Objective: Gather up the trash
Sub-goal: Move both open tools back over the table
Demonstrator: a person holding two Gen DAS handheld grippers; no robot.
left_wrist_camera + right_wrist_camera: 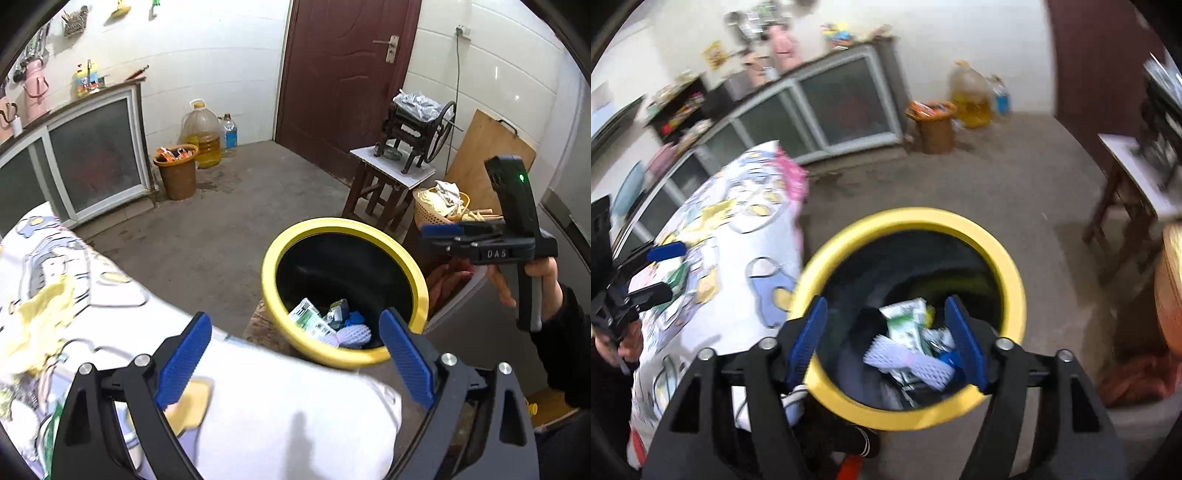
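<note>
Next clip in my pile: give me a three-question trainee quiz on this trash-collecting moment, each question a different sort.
1. True or false: the right gripper is clamped on a piece of trash.
2. Multiple choice: the bin has a rim that is A) yellow, B) red, C) green.
3. Short answer: name one item lying inside the bin.

Key
1. False; both it and the left gripper have open, empty jaws.
2. A.
3. The green-and-white carton, or the pale foam net sleeve.
</note>
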